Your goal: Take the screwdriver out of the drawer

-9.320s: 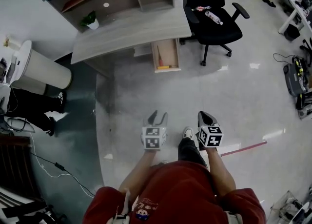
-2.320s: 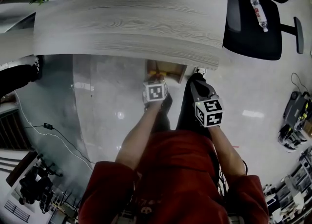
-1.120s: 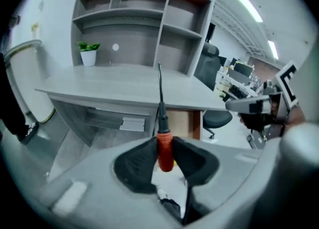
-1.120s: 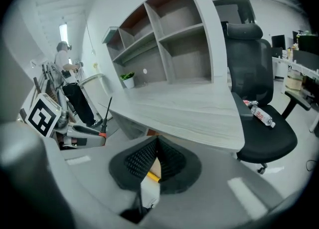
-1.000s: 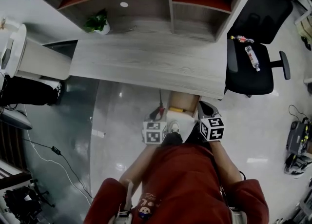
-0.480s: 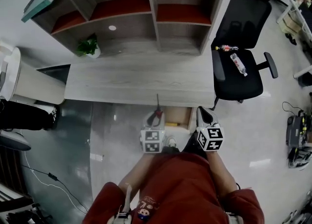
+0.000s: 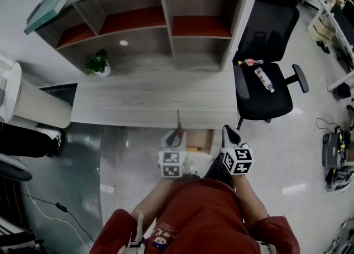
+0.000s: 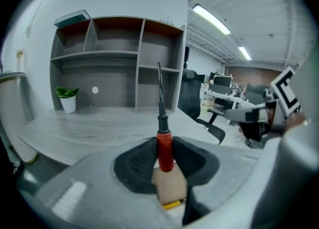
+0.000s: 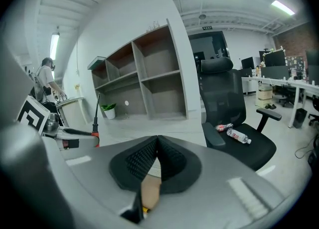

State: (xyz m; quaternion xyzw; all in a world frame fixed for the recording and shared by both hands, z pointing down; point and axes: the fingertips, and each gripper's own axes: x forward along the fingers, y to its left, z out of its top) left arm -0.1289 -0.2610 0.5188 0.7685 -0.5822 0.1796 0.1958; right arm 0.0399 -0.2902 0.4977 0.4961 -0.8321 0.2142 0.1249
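A screwdriver (image 8: 165, 150) with a red handle and a thin dark shaft stands upright between the jaws of my left gripper (image 8: 164, 142), which is shut on the handle. In the head view the left gripper (image 7: 173, 138) hangs over the desk's front edge, and the screwdriver (image 7: 178, 124) points away over the desk. The open wooden drawer (image 7: 201, 139) lies just right of it, under the desk, with a yellow item (image 7: 192, 149) inside. My right gripper (image 7: 230, 134) hovers beside the drawer. Its pads meet with nothing between them in the right gripper view (image 9: 157, 139).
The grey wooden desk (image 7: 149, 98) carries a shelf unit (image 7: 166, 20) and a small potted plant (image 7: 98, 63). A black office chair (image 7: 264, 89) with bottles on its seat stands to the right. A white bin (image 7: 30, 106) is at the left.
Both grippers have risen from the drawer with the screwdriver held in the left one. Its shaft now reaches over the desk edge, and more of the shelf unit shows.
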